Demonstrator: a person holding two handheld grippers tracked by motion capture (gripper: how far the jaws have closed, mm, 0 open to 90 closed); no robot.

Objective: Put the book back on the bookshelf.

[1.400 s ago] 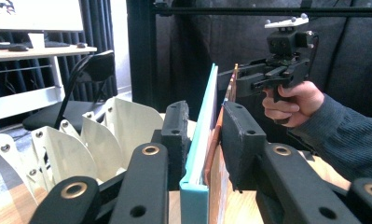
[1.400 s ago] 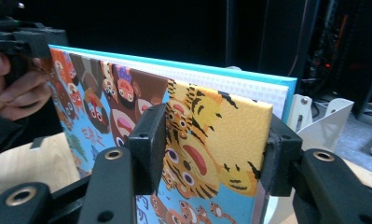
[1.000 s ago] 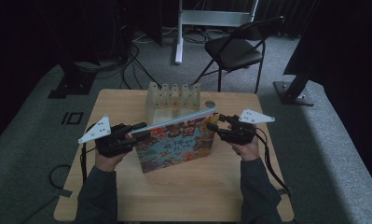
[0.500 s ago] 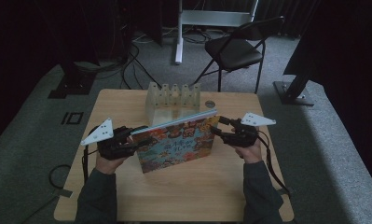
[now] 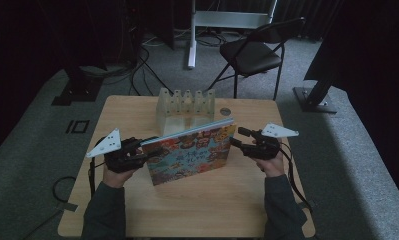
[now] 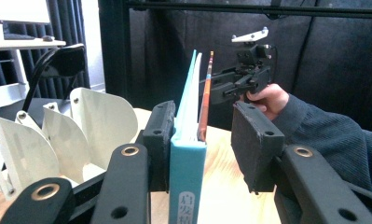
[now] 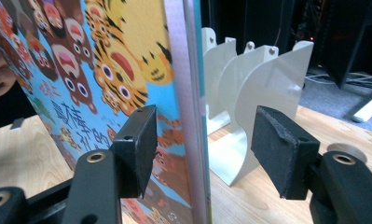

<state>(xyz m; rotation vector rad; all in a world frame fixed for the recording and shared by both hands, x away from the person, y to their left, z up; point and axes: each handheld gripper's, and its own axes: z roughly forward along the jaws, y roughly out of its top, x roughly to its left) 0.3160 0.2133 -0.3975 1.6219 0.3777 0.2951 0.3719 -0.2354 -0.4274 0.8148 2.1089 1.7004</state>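
The picture book (image 5: 192, 152) stands upright on its lower edge at mid-table, long axis running across us from one gripper to the other, and that line is what our next move turns on. Our left gripper (image 5: 143, 152) straddles the spine end: in the left gripper view one pad lies against the back cover of the book (image 6: 188, 154) while the other stands clear of the front cover, so we bracket it rather than clamp it. Its jaws have just been closing a little. Our right gripper (image 5: 236, 139) has the fore-edge between its jaws, which have recently been opening; one pad sits just beside the cover (image 7: 104, 74), the other well apart. Both hands are equally near. Just behind stands the white divider rack (image 5: 186, 105), slots facing us, nothing between. A small round disc (image 5: 225, 111) lies beside the rack.
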